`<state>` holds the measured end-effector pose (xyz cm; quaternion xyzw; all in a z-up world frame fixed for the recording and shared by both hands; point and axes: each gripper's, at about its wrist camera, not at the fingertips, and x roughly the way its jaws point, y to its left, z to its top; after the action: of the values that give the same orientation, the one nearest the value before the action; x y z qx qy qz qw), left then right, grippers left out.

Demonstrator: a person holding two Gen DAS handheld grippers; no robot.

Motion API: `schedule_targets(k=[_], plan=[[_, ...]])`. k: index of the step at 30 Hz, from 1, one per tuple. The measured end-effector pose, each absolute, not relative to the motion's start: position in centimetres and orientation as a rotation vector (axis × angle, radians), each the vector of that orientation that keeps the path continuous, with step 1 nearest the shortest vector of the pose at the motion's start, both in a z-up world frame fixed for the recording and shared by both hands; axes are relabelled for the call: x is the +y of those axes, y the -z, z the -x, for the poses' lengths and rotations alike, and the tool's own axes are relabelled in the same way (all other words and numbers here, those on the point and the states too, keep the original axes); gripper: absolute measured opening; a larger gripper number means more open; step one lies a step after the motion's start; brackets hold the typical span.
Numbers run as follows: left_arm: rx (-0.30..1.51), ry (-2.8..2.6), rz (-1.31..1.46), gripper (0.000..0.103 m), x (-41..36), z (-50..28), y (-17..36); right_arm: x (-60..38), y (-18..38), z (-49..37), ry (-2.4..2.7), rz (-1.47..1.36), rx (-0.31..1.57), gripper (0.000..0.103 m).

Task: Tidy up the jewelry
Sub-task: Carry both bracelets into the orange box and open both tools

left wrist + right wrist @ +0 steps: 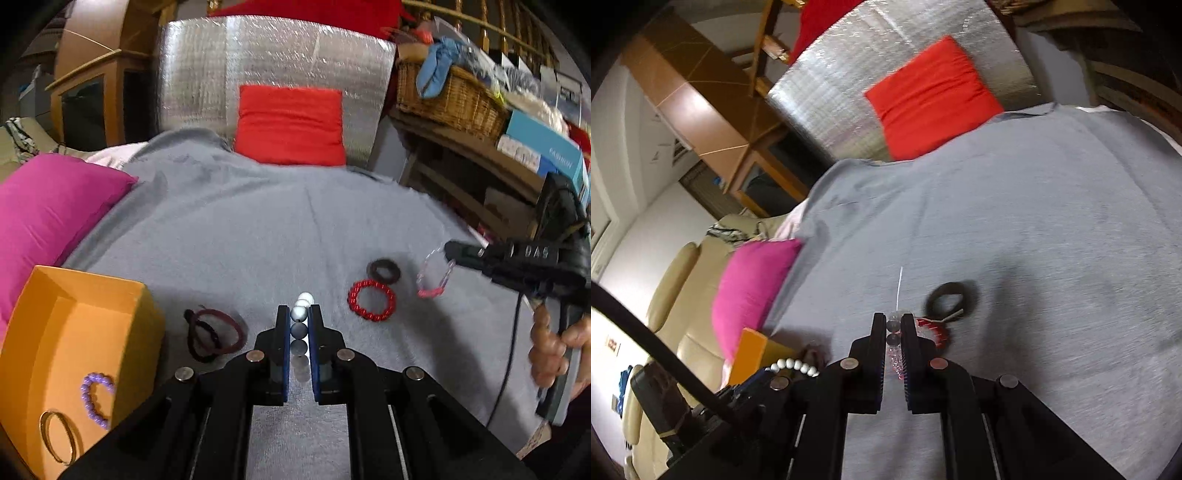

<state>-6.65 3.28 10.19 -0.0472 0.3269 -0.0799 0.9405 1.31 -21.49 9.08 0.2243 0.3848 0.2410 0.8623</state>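
The white bead bracelet [301,317] is pinched in the closed left hand-held gripper [298,314] at lower centre, above the grey blanket [258,229]. The right hand-held gripper [894,325] is clamped on a pink clear-bead bracelet [895,360]. Carry each over the orange box [92,332] at lower left, go low, then release.

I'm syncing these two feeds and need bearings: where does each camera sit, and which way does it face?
Left wrist: on the left gripper, looking down its fingers at the grey blanket; white bead bracelet pinched, orange box left, a hand right.
Right wrist: on the right gripper, tilted view, pink bracelet pinched.
Shared: red cushion, magenta pillow, red bead bracelet, each other's gripper.
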Motion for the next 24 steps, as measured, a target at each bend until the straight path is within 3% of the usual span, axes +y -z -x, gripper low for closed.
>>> schedule_targets(k=[13, 24], plan=[[0.516, 0.003, 0.158, 0.01, 10.5, 14.6, -15.2, -12.3, -12.4, 2.5, -0.696, -0.402, 0.775, 0.009], [0.582, -0.261, 0.195, 0.01, 20.5, 22.4, -13.5, -0.9, -13.3, 7.0, -0.915, -0.336, 0.812, 0.009]])
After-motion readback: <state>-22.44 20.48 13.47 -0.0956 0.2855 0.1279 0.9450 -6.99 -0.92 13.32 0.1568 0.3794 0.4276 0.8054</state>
